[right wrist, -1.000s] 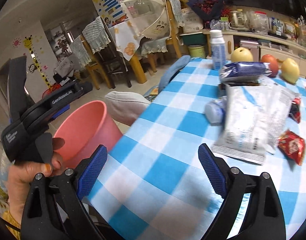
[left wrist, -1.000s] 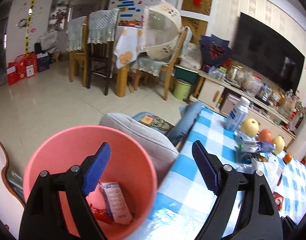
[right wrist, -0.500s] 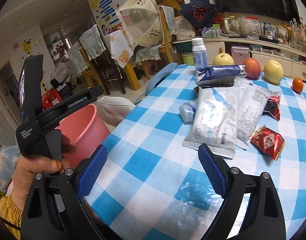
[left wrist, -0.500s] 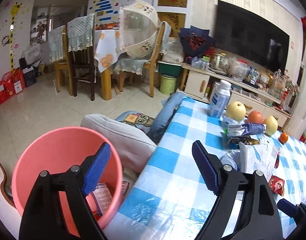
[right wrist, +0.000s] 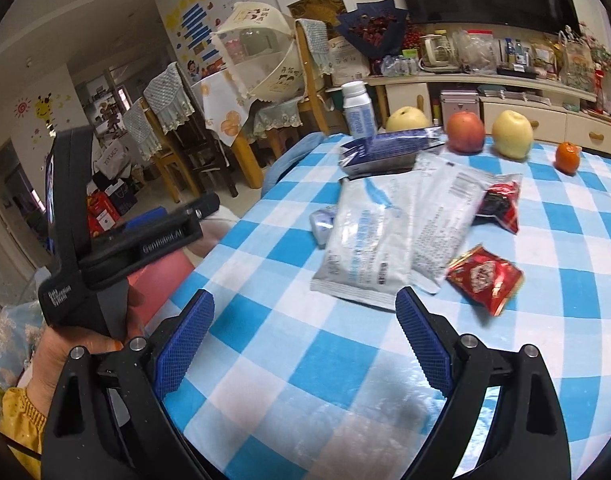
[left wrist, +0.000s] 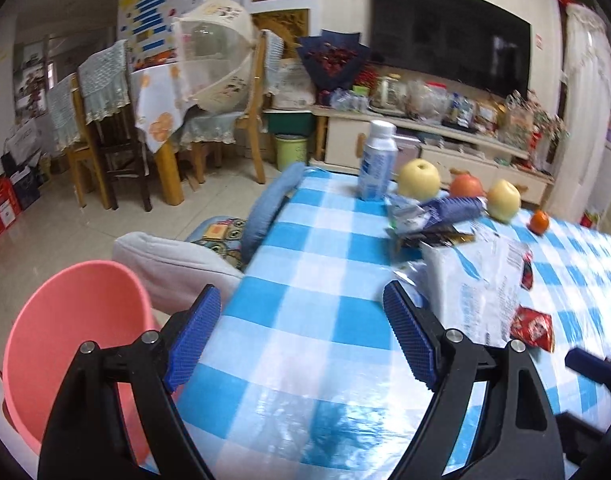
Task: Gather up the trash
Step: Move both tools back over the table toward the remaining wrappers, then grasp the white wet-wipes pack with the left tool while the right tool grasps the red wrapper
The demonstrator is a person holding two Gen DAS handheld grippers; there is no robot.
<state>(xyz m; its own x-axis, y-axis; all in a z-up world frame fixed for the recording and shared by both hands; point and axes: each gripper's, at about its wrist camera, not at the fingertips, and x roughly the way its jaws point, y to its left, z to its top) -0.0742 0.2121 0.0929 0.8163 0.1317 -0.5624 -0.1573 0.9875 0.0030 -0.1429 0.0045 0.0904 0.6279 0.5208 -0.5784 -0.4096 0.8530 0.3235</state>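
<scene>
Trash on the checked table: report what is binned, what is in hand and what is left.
Done: cannot tell; the pink bin beside the table shows no contents from here. In hand: nothing; left gripper and right gripper are both open and empty. Left: two white pouches, a red wrapper, a dark red wrapper and a blue packet.

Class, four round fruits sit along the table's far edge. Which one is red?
The red apple, second from the left, between two yellow fruits; the small orange one sits rightmost.
</scene>
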